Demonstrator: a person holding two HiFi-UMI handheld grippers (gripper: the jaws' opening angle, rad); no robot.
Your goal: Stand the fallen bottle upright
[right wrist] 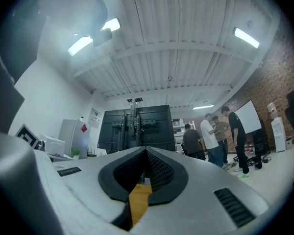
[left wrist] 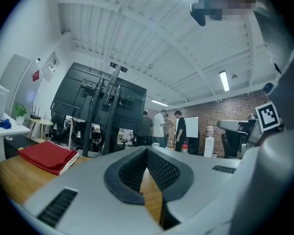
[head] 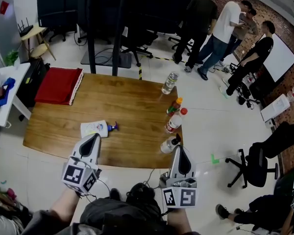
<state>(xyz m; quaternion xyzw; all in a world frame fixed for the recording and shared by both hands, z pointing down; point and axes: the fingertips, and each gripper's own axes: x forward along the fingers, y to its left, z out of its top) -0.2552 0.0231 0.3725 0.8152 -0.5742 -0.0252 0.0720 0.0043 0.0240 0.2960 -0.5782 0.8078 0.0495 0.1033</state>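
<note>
A white flat bottle [head: 97, 128] with a blue cap lies on its side on the wooden table [head: 127, 106], cap pointing right. My left gripper [head: 95, 138] hovers at the table's near edge, just short of this bottle, jaws shut and empty. My right gripper [head: 180, 149] is at the near right corner, also shut and empty, right behind a white bottle with a black top [head: 169, 144]. In the left gripper view the shut left gripper [left wrist: 147, 149] hides the fallen bottle. In the right gripper view the shut right gripper [right wrist: 146, 150] shows only a strip of tabletop beneath it.
Along the table's right edge stand a red-capped bottle [head: 175, 120], an orange-capped bottle [head: 175, 105] and a clear bottle [head: 170, 82]. A folded red cloth [head: 58, 85] lies at the far left corner. Several people [head: 220, 28] stand beyond the table; office chairs [head: 257, 160] are at the right.
</note>
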